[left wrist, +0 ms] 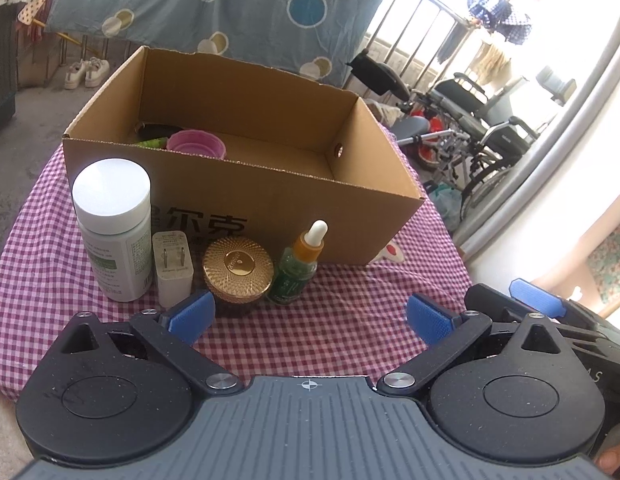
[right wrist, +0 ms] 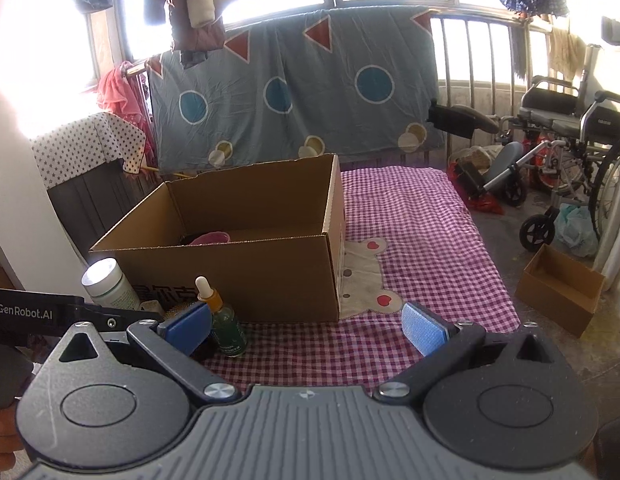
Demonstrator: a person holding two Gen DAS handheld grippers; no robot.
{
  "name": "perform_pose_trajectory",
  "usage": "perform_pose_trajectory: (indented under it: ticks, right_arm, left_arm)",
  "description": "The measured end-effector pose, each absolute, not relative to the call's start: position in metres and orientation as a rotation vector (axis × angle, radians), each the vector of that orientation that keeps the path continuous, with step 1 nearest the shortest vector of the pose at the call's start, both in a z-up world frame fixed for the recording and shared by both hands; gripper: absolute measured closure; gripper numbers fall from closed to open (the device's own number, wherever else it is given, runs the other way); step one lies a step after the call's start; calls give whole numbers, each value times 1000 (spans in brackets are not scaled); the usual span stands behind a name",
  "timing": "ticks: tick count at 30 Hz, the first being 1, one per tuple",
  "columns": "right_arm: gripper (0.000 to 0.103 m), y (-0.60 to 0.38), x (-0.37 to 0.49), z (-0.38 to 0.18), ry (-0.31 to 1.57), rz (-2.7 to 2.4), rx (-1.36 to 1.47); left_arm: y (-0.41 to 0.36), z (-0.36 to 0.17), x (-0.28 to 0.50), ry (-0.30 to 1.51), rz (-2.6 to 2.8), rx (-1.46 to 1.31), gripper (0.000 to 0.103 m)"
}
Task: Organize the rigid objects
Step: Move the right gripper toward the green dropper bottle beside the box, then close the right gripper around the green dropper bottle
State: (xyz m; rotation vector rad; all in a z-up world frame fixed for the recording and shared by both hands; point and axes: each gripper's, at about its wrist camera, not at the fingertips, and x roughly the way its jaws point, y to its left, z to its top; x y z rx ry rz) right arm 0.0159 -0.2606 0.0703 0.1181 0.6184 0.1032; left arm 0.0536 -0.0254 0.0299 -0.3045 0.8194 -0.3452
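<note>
Cardboard box (left wrist: 246, 200), four items outside

One large cardboard box (left wrist: 246, 184) ahead of tongs, open top. Inside it, far-left end: one pink cup (left wrist: 196, 143), one dark item (left wrist: 152, 130), one green item (left wrist: 150, 144), kind unclear. In row between box and left tongs: one white bottle (left wrist: 112, 230), one white charger plug (left wrist: 172, 268), one gold-lidded jar (left wrist: 238, 272), one green dropper bottle (left wrist: 300, 266). One small cardboard box (right wrist: 559, 290) on floor, right of right tongs. One wheelchair (right wrist: 569, 136) far right.
</note>
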Motion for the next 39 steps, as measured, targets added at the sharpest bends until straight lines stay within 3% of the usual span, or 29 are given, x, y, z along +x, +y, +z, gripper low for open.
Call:
perform_pose_trajectory:
  ticks: [11,24,27,29,32,34,39]
  right_arm:
    - [0,-276,16,68,592,167,136]
    - [1,-259,46,49,565,289,326]
    - [13,-248,61,41,589,319,313]
    - [27,-242,72,34,610,348,312]
    - [36,-237,86,27,642,384,307]
    - [38,-236,94,22,660,412,307]
    - [43,-236,104,13,687,455,326]
  left_arm:
    - [-24,22,51,698,-404,-256,0]
    - [-67,0,53,608,-437,170,1]
    - [-75,-2,54,569,-443,208,3]
    - [-80,-4,56,529,-430,247,7]
    - [-84,-5,56,500,-432,275,14]
    - [-86,-6,58,500,-448,277,23]
    - [-91,-13,66,546,-462,278,33]
